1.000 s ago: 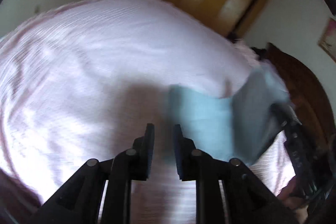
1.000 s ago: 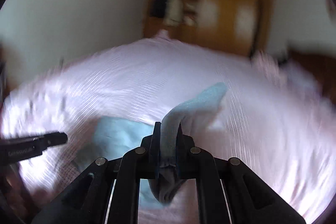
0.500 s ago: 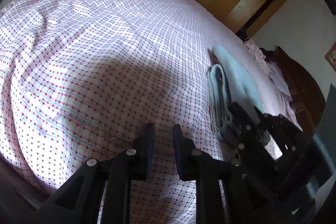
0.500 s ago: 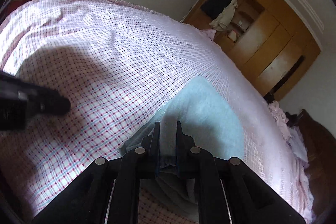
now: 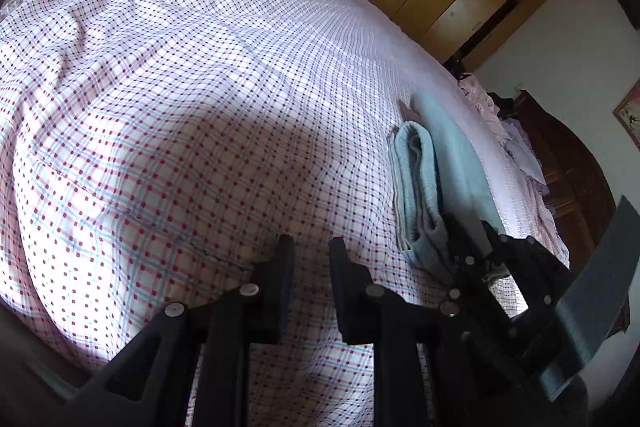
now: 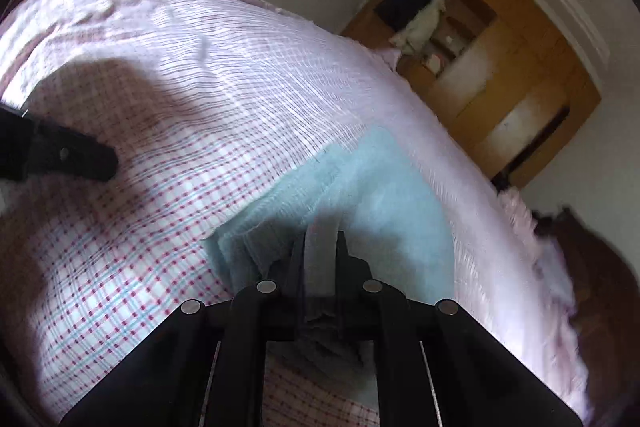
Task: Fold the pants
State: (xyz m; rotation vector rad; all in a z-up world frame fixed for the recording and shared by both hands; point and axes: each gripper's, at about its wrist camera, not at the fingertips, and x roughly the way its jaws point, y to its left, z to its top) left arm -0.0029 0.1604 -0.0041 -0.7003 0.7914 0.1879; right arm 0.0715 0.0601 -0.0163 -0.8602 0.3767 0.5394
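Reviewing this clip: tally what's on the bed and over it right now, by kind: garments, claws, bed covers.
Light blue pants, folded, lying on the cover: 1
Claws: 2, the left claw empty with a narrow gap, the right claw shut on the pants' edge
Checked bed cover: 1
Total: 4
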